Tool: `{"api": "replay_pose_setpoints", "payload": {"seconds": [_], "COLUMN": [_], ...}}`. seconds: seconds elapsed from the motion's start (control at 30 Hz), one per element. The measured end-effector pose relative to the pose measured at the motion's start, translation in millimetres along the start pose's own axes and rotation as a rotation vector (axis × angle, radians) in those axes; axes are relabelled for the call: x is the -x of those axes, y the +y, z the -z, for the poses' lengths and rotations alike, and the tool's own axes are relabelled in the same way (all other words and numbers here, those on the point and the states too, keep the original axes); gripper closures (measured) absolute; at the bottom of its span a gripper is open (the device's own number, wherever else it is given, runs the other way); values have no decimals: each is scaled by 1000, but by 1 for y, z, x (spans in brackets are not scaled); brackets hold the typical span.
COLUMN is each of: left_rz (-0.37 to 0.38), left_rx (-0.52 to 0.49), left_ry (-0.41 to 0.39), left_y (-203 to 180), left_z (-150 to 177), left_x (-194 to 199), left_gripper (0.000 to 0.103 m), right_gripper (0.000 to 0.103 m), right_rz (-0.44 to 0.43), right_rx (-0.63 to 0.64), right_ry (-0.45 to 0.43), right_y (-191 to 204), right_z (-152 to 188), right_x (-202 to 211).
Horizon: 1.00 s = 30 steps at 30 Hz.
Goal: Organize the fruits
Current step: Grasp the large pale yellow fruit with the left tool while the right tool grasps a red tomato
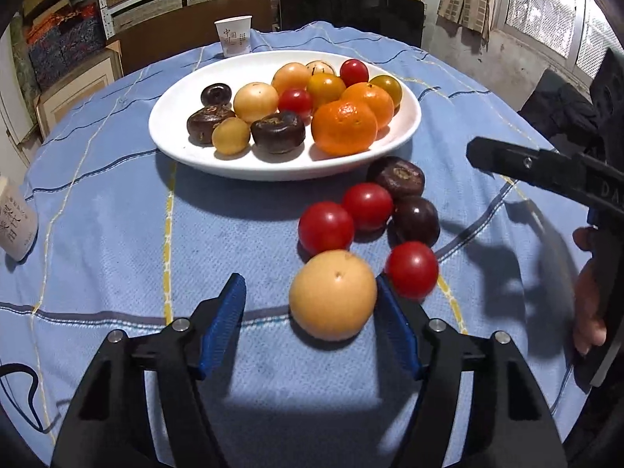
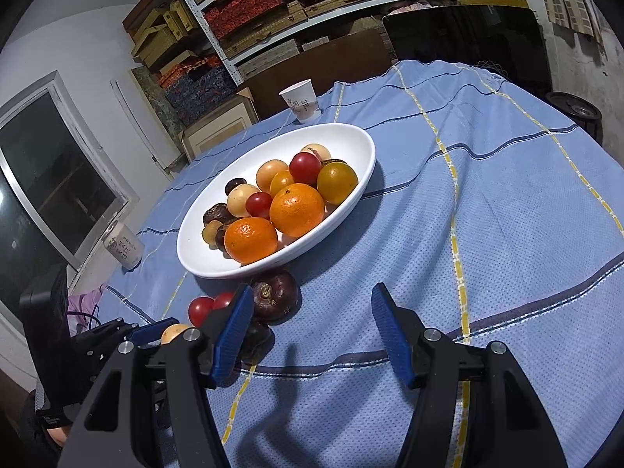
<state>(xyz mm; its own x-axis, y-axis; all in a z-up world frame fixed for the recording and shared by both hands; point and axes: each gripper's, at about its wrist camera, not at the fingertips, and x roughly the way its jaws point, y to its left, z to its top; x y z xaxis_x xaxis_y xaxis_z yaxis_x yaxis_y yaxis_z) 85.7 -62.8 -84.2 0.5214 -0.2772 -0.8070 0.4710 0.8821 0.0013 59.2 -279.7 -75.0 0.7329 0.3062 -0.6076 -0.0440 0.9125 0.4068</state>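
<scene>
The left gripper [image 1: 310, 318], jaws apart, is bracketing the round tan-yellow fruit [image 1: 332, 295] lying near the white oval plate [image 1: 175, 117], apparently to collect it.

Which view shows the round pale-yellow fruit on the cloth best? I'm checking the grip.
Left wrist view: the round pale-yellow fruit sits whole between the left claw's fingers. Right wrist view shows only a sliver.
</scene>
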Motion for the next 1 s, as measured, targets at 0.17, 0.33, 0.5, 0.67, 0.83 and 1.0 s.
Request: {"api": "replay_pose_setpoints", "payload": {"seconds": [0.17,0.33,0.5,0.67,0.83,1.0], "left_rz": [37,82,23,19,19,19], "left_rx": [14,82,112,117,111,120], "left_ry": [-26,-103,-171,-133,-118,-112], "left_y": [4,17,22,24,24,25], "left_z": [0,3,4,2,1,2], "left_x": [4,19,31,25,21,20], "left_gripper": [64,64,64,64,64,64], "right_gripper": [39,39,39,60,60,61], "right_rz": [-2,-17,-41,-21,-22,4], "right_rx": [-2,53,268,408,344,331], "right_ry": [0,-17,26,192,241,236], "right_y": [0,11,61,101,98,101], "right_z": [0,3,21,50,48,42], "right_x": [0,6,11,-13,-26,-29]}}
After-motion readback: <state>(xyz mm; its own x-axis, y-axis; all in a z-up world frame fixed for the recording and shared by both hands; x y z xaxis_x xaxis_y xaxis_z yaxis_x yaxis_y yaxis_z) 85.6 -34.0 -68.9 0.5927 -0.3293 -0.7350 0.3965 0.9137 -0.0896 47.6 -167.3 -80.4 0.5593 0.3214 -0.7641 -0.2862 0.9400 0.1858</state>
